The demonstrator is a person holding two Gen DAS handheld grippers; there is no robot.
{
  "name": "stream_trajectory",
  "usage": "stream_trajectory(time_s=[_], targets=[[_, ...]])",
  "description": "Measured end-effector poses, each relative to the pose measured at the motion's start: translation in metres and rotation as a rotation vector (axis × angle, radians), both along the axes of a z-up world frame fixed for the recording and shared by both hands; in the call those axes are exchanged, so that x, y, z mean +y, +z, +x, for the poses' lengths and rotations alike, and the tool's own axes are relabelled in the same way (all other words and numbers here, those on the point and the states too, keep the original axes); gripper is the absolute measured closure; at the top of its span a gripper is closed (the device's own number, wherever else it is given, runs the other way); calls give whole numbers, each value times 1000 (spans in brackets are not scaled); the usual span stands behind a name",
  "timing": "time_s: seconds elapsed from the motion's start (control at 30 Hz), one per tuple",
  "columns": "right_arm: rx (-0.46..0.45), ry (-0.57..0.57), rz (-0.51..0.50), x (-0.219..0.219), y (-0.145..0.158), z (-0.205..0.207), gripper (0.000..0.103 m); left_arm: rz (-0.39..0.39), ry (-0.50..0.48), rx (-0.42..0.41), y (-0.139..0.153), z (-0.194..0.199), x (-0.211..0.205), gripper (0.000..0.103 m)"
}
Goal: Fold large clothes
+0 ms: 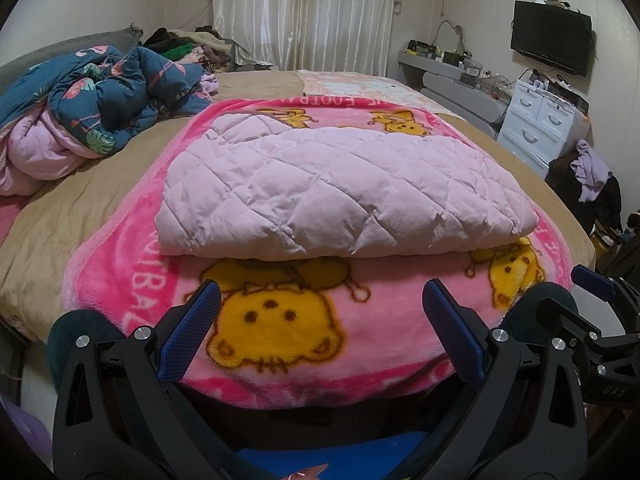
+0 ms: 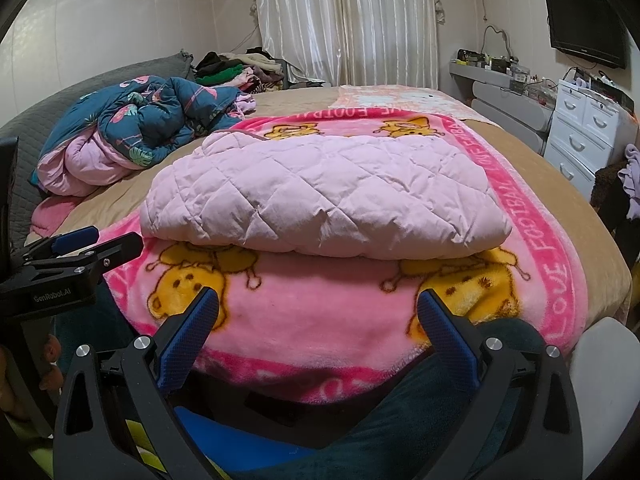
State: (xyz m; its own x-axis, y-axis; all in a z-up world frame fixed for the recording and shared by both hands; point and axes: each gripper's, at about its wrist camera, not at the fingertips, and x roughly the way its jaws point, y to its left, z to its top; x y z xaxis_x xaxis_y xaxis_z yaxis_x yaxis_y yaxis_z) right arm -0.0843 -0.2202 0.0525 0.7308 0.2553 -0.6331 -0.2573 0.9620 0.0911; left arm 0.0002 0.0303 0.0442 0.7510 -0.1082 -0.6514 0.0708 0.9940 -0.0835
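A bedroom with striped curtains [image 1: 304, 12], a wall television [image 1: 550, 38] and white drawers [image 1: 540, 120] holds a wide bed [image 1: 72, 208] with a tan cover. On it lies a pink cartoon blanket [image 1: 288, 332]; a folded pale pink quilted garment [image 1: 340, 192] rests on its middle. Both the left gripper [image 1: 322, 320] and right gripper [image 2: 318, 320] hover at the near edge, jaws wide apart, empty.
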Motion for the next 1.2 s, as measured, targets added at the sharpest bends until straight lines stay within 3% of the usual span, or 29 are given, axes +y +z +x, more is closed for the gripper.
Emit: stream_trajectory(time_s=[0.9, 1.1, 1.2], targets=[[5, -31, -16, -6, -3, -5, 4, -8, 13, 10, -7, -3, 13, 8], [9, -128, 0, -36, -8, -4, 4, -16, 103, 34, -14, 11, 46, 8], [13, -285, 25, -96, -15, 8, 4, -25, 205, 85, -20, 38, 92, 8]])
